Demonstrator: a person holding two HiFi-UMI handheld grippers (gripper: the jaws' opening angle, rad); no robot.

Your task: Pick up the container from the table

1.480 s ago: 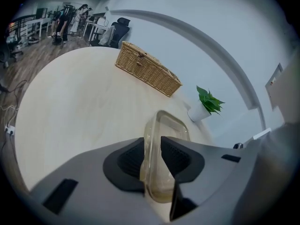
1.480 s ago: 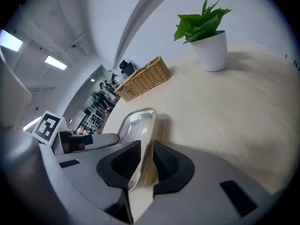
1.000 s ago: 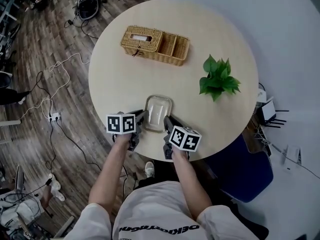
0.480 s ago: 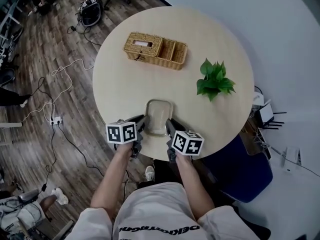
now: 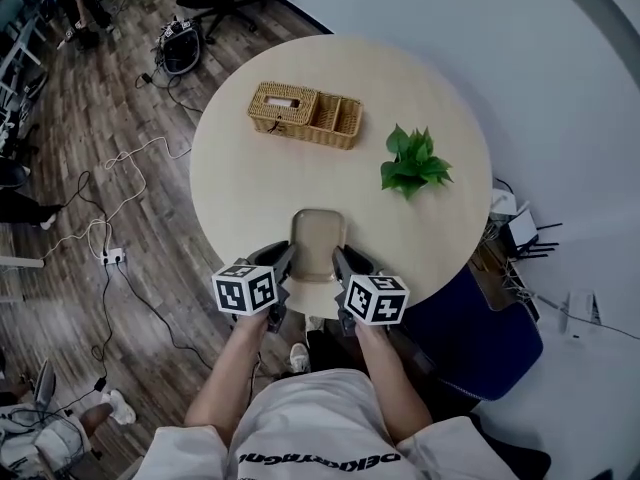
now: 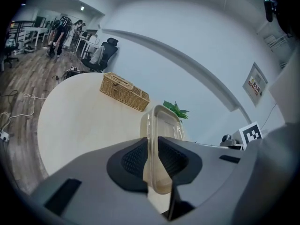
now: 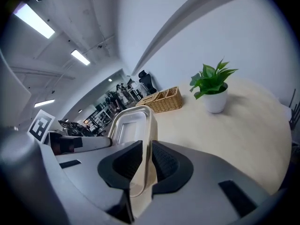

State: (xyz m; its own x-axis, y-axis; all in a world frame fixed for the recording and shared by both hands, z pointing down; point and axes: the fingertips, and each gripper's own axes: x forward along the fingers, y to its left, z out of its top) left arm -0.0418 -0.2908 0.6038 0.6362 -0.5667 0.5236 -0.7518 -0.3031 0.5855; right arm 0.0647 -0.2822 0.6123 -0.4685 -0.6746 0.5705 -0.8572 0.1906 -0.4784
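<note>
Wood-plank flooring [image 5: 70, 158] with loose cables [image 5: 120, 158] surrounds a round, pale desk [image 5: 240, 188] set near a white wall.

1. Desk contents: a wicker basket [image 5: 305, 115] with compartments stands on the far side. A potted plant [image 5: 411, 163] stands to its right, well apart from it.
2. Container [image 5: 318, 238]: clear, rectangular with rounded corners, and empty. It is held over the near edge of the desk, between the two tools, with its long axis pointing away from the person.
3. Left tool [image 5: 286, 259]: positioned at the container's left side. The left gripper view shows the container rim standing between the two ribbed pads, which are closing and press on both faces of the rim.
4. Right tool [image 5: 339, 261]: positioned at the container's right side. The right gripper view shows its pads clamped on the opposite rim in the same way.
5. Both tools point forward and downward, marker cubes facing up.
6. A blue chair [image 5: 480, 333] stands at the desk's lower right.
</note>
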